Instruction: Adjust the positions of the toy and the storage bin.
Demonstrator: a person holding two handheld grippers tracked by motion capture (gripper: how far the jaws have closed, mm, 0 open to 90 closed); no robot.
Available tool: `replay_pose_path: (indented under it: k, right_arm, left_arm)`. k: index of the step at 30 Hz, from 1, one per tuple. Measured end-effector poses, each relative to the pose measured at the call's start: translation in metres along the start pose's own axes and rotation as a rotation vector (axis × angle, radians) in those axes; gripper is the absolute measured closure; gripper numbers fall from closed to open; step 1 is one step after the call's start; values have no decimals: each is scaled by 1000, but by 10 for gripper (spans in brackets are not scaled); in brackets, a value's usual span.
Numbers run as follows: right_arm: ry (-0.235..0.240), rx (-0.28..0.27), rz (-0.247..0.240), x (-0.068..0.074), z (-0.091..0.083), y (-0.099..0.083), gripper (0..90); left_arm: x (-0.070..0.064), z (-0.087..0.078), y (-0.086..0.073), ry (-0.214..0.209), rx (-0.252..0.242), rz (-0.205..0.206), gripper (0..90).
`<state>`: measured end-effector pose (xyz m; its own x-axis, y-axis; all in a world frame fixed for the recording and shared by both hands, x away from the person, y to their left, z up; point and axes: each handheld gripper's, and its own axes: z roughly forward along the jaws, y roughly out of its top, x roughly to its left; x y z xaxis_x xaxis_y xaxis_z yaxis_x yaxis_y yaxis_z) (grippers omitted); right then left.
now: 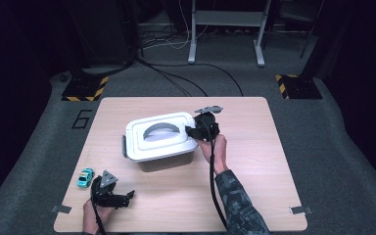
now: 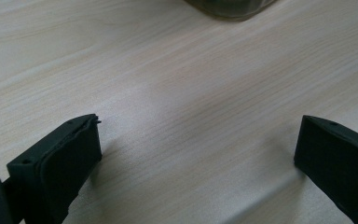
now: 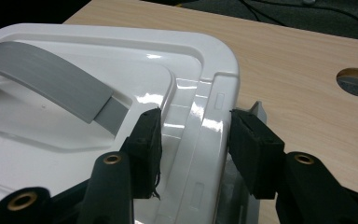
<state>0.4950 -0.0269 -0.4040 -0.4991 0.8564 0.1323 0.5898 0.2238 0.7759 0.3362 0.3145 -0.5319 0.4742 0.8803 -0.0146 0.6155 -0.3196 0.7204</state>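
Nearest the person, the left gripper (image 1: 113,195) rests at the table's (image 1: 254,196) 7 o'clock corner, jaws spread over bare wood, with a toy car (image 1: 85,177) just beside it at its 10 o'clock. At table centre sits the white box (image 1: 159,138). The right gripper (image 3: 193,142) straddles the lid's (image 3: 121,56) right rim, jaws either side, apparently pinching it. The plastic looks stiff, glossy, probably slippery and light; grip the rim edge or the grey handle (image 3: 42,79).

Overhead light pools on table (image 1: 254,161) w/ dark room around, soft shadow under white box (image 1: 159,139), glare streaks on its glossy lid (image 3: 186,88), close jaws blurry in both gripper views, high view grainy.
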Motion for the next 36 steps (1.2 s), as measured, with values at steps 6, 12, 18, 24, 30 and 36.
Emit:
replay_pose_path:
  k: [6, 12, 18, 24, 30, 36]
  right_arm:
    - [13, 3, 7, 1, 4, 3, 534]
    - [10, 2, 1, -1, 6, 4, 409]
    - [25, -43, -33, -14, -24, -5, 145]
    - [2, -78, -37, -32, -51, -30, 99]
    - [-35, -78, -2, -65, -69, -85, 38]
    - [-75, -32, 32, -90, -74, -136, 24]
  left_arm:
    - [0, 0, 0, 0, 0, 0, 2]
    - [0, 0, 0, 0, -1, -1, 0]
    - [2, -7, 4, -49, -11, 11, 0]
    - [1, -28, 23, -97, -77, 15, 0]
    - [1, -50, 55, -115, -131, 68, 0]
    - [5, -57, 83, -114, -144, 116, 0]
